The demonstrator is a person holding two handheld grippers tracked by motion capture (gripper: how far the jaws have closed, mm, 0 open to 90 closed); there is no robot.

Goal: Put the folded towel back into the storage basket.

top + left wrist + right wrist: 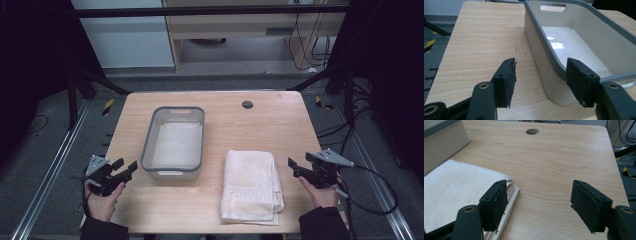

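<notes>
Both grippers hover at table edges, jaws apart, empty: left gripper [125, 168] beside grey-rimmed bin [172, 141], right gripper [298, 168] beside folded cream towel [251, 186]. Likely towel into bin; pinch the near folded edge through all layers, lift level.

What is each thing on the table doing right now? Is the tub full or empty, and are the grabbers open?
Grey-rimmed tub: empty, upright on the table.
White towel: folded, lying flat beside the tub.
Left gripper: open, holding nothing, near the tub's corner.
Right gripper: open, holding nothing, beside the towel's edge.
</notes>
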